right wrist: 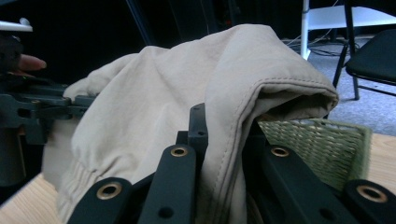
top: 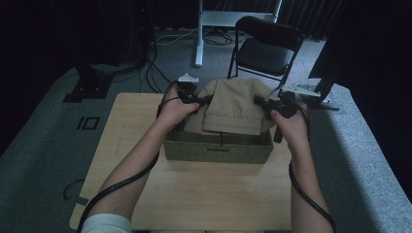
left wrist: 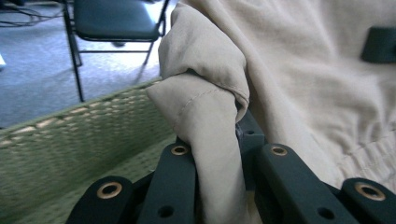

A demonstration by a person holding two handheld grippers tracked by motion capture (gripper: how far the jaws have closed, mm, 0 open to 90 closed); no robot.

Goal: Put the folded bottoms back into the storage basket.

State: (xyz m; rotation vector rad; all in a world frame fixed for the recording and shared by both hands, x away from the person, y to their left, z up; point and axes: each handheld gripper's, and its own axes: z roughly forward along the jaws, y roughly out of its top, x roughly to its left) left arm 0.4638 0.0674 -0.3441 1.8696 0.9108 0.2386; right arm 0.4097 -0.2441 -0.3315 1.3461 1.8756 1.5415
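Table: pale wood, bare on my near side, which leaves my forearms room to come in from the near edge.

Basket: green woven, rectangular, in the middle of the table just past the bare stretch. Its open top faces up, ready to take or give up cloth.

Garment: beige cloth with an elastic, gathered hem, folded. It hangs directly over the basket, its lower edge dipping toward the inside. I judge it is carried level so the fold keeps its shape.

Left tongs: clamped on the garment's left edge. In the left gripper view a bunched, stitched hem is pinched between the jaws.

Right tongs: clamped on the garment's right edge. In the right gripper view a seamed fold runs down between the jaws. A grip at each side spreads the weight and stops the cloth from sagging in the middle.

Chair: black folding chair, on the carpet beyond the table's far edge, well apart from the work.
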